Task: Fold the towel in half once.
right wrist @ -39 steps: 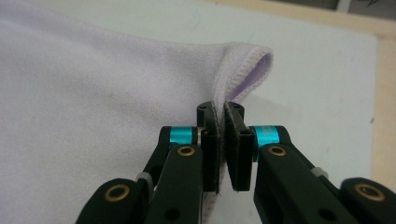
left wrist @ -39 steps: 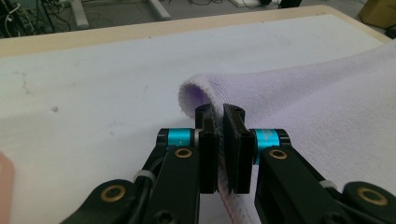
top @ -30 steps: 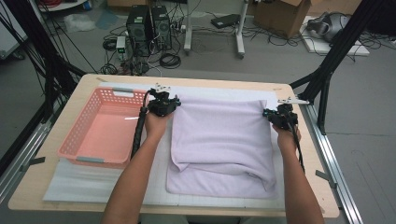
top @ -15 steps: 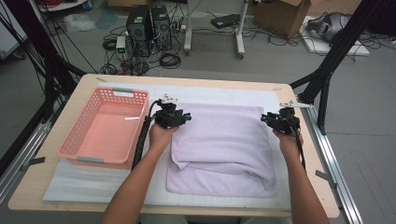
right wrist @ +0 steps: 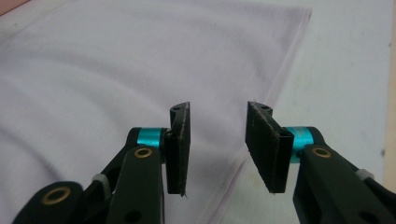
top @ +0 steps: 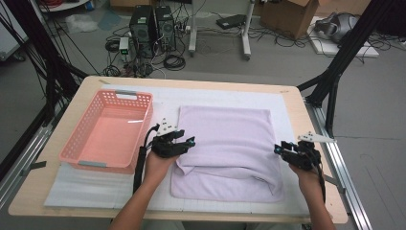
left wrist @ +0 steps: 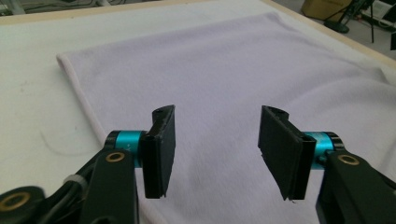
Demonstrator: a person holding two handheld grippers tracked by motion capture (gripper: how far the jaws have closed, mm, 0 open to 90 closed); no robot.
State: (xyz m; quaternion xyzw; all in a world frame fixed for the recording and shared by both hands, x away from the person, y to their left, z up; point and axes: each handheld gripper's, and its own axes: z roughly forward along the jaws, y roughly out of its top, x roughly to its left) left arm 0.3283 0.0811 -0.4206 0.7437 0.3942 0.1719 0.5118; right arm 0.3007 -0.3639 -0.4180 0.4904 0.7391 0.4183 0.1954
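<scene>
Folding work centres on the pale lilac terry towel point(top: 225, 153), lying mid-frame on the white-padded surface point(top: 95, 191) with its near part doubled over. Left tool point(left wrist: 215, 149) and right tool point(right wrist: 217, 144) have just been opening, jaws apart with nothing between them, one at each side edge of the towel. For a neat next fold, I'd pinch both layers at matching corners and lift evenly.
</scene>
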